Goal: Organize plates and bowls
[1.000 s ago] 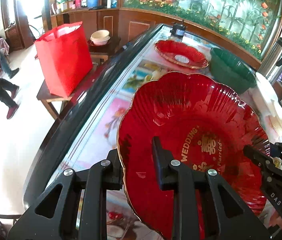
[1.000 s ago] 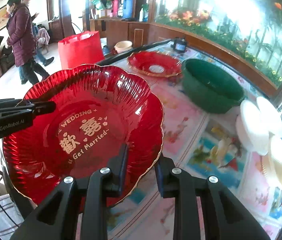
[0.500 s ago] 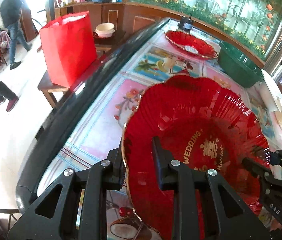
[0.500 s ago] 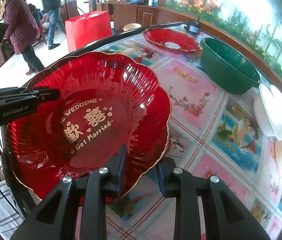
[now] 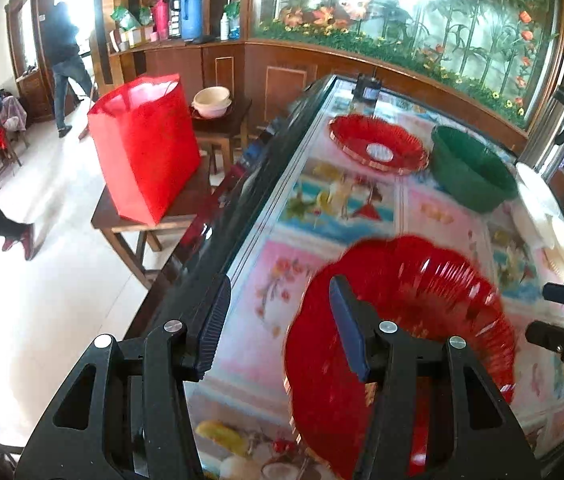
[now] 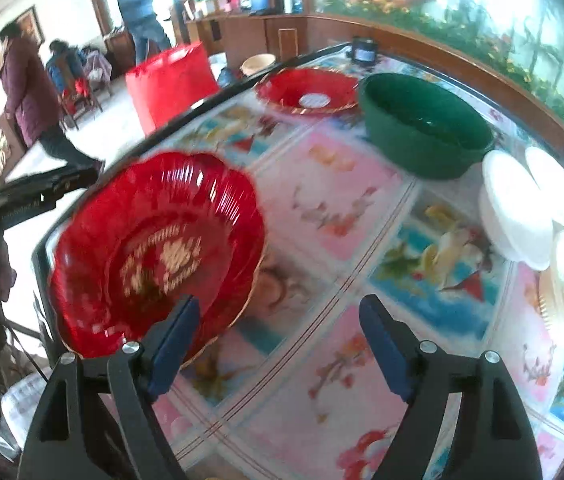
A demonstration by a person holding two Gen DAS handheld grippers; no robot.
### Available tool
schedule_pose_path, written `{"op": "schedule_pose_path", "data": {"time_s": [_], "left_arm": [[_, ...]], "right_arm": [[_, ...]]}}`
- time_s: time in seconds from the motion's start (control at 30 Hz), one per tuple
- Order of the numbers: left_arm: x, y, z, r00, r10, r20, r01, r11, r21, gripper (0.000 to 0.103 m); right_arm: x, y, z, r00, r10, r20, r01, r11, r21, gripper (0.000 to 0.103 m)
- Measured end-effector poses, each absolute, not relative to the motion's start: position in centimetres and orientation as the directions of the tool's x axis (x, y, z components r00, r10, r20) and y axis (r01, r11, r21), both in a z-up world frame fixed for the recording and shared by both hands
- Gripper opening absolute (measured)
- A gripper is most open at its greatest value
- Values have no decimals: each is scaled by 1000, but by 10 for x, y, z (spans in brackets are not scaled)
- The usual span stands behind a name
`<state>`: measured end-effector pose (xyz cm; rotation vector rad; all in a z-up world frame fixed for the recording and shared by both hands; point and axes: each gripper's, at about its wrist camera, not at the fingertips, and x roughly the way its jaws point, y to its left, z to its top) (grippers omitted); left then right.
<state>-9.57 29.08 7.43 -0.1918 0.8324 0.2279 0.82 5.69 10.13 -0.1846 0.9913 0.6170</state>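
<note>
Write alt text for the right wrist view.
The open right gripper hangs over a flower-patterned table, a red scalloped plate lying free by its left finger. Beyond sit another red plate, a green bowl and white dishes.

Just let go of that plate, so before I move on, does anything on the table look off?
The red wedding plate lies at the table's near corner, its rim apparently past the dark edge, so a bump might tip it. It is blurred, so I cannot tell if it has settled.

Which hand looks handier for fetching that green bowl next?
Probably the right. Its open tool faces bare table with the green bowl ahead on its side; the left tool sits across the red plate, farther away.
</note>
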Motion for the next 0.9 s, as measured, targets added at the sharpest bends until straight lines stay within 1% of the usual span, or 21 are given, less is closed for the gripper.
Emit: {"op": "schedule_pose_path", "data": {"time_s": [0.1, 0.13, 0.33, 0.5, 0.63, 0.7, 0.83, 0.9], "left_arm": [[-79, 291, 89, 668, 133, -732, -270, 960, -73, 52], [-69, 291, 92, 665, 139, -733, -269, 961, -62, 54], [-21, 300, 93, 628, 148, -764, -269, 962, -35, 55], [24, 310, 84, 582, 150, -800, -277, 961, -21, 55], [57, 312, 74, 548, 143, -824, -261, 965, -6, 55], [73, 313, 70, 536, 131, -834, -258, 966, -15, 55], [99, 312, 63, 516, 109, -850, -240, 970, -22, 55], [116, 310, 57, 489, 81, -868, -229, 973, -38, 55]], "right_arm": [[38, 56, 101, 340, 435, -834, -519, 826, 219, 83], [47, 58, 100, 329, 439, -836, -509, 828, 235, 83], [95, 89, 86, 314, 421, -851, -500, 836, 229, 83], [144, 105, 75, 290, 444, -848, -442, 848, 293, 82], [169, 117, 72, 274, 416, -867, -463, 847, 260, 81], [184, 113, 70, 298, 386, -873, -440, 867, 233, 74], [205, 97, 73, 328, 375, -867, -395, 888, 234, 69], [215, 95, 71, 317, 372, -872, -386, 891, 240, 68]]}}
